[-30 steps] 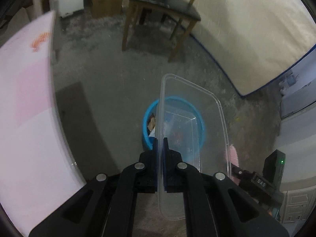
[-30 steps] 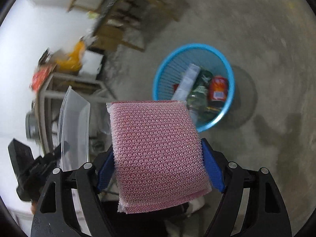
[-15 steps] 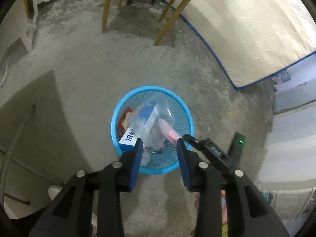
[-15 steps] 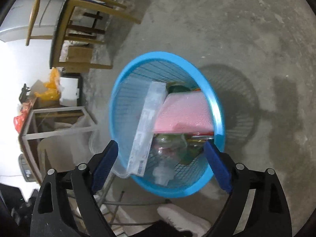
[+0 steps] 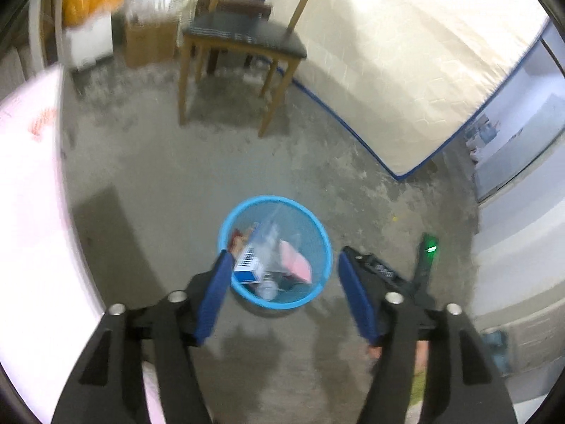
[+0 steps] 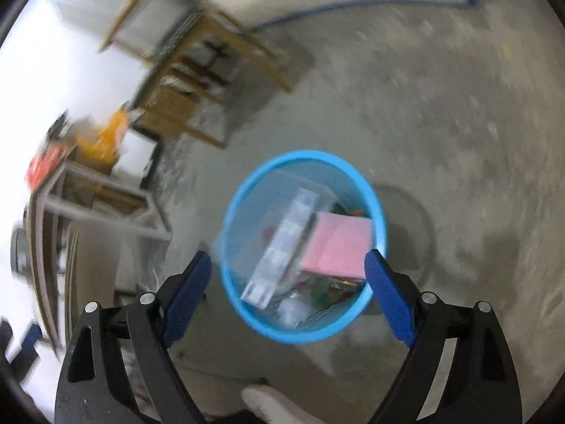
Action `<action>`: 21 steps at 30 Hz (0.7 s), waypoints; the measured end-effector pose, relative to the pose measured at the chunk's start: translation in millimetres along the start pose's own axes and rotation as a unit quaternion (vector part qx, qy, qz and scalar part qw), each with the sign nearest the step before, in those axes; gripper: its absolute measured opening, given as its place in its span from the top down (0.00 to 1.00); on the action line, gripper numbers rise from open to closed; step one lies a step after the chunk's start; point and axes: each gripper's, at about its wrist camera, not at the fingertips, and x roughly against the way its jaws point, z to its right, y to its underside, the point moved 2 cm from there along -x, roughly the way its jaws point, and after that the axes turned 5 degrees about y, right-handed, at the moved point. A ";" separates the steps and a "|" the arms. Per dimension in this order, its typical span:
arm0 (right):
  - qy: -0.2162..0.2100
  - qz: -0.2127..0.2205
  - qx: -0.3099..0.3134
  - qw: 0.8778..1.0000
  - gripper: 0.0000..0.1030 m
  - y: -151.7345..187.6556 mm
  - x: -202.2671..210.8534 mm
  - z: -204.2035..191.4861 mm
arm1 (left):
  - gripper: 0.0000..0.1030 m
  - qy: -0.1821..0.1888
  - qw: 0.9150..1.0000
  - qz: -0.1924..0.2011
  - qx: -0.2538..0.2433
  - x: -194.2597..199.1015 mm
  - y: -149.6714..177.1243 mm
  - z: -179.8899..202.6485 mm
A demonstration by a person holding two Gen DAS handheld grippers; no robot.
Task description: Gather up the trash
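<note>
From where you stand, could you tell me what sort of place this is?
Probably a storage room or unfinished utility space: a bare concrete floor, a mattress leaning on the wall, and a wooden chair beside cardboard boxes.

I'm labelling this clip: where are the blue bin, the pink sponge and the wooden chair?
blue bin [image 6: 233,208]: right wrist view, left rim.
pink sponge [image 6: 339,243]: right wrist view, middle of its flat face.
wooden chair [image 5: 243,31]: left wrist view, dark seat.

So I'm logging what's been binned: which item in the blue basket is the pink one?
The flat pink sponge pad, leaning against the blue basket wall beside the long white box. Everything else there is white, clear or dark-coloured.
</note>
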 end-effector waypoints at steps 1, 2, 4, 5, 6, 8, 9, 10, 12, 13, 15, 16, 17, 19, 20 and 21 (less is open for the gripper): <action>-0.001 0.010 0.030 0.999 0.18 9.0 15.7 -15.2 | 0.30 -0.007 1.000 0.012 -0.012 16.8 8.5 0.6; -0.003 0.020 0.057 0.998 0.17 16.6 30.2 -28.1 | 0.24 -0.014 1.000 0.020 -0.019 28.5 15.7 0.6; -0.004 0.035 0.106 0.994 0.14 32.6 55.5 -52.4 | 0.18 -0.036 0.998 0.043 -0.023 61.2 38.3 -4.6; -0.005 0.043 0.131 0.990 0.12 41.7 68.7 -64.7 | 0.15 -0.044 0.997 0.054 -0.019 76.4 50.3 -8.7; -0.007 0.054 0.165 0.985 0.11 55.5 86.9 -81.4 | 0.13 -0.048 0.997 0.061 -0.014 86.3 58.8 -11.2; -0.007 0.074 0.215 0.974 0.08 77.4 112.2 -102.9 | 0.06 -0.068 0.994 0.082 0.009 113.5 83.1 -19.3; -0.004 0.090 0.245 0.965 0.08 93.0 128.2 -116.5 | 0.06 -0.073 0.993 0.090 0.016 122.8 91.3 -21.4; -0.002 0.100 0.268 0.958 0.08 105.4 139.0 -126.3 | 0.06 -0.076 0.992 0.099 0.025 132.3 101.2 -23.4; 0.005 0.120 0.320 0.940 0.08 135.2 159.8 -149.2 | 0.06 -0.079 0.989 0.118 0.050 150.1 118.5 -28.4; 0.005 0.122 0.334 0.935 0.08 143.7 164.2 -154.5 | 0.05 -0.087 0.985 0.133 0.066 158.1 126.7 -31.1; 0.009 0.129 0.364 0.922 0.08 164.2 174.7 -169.1 | 0.05 -0.121 0.974 0.165 0.094 171.5 140.6 -36.7; 0.010 0.131 0.375 0.918 0.08 173.3 179.2 -175.4 | 0.05 -0.132 0.970 0.176 0.103 177.7 146.6 -37.3; 0.011 0.130 0.381 0.915 0.08 179.9 182.9 -180.0 | 0.05 -0.143 0.965 0.187 0.113 182.5 152.2 -38.6; 0.019 0.134 0.385 0.913 0.08 187.7 190.4 -185.1 | 0.05 -0.162 0.961 0.190 0.119 187.4 160.3 -39.0; 0.025 0.136 0.388 0.911 0.08 189.5 192.5 -186.4 | 0.05 -0.176 0.959 0.190 0.116 190.5 163.7 -37.8; 0.034 0.141 0.392 0.908 0.08 193.2 196.6 -189.3 | 0.05 -0.186 0.957 0.191 0.113 192.2 166.8 -35.9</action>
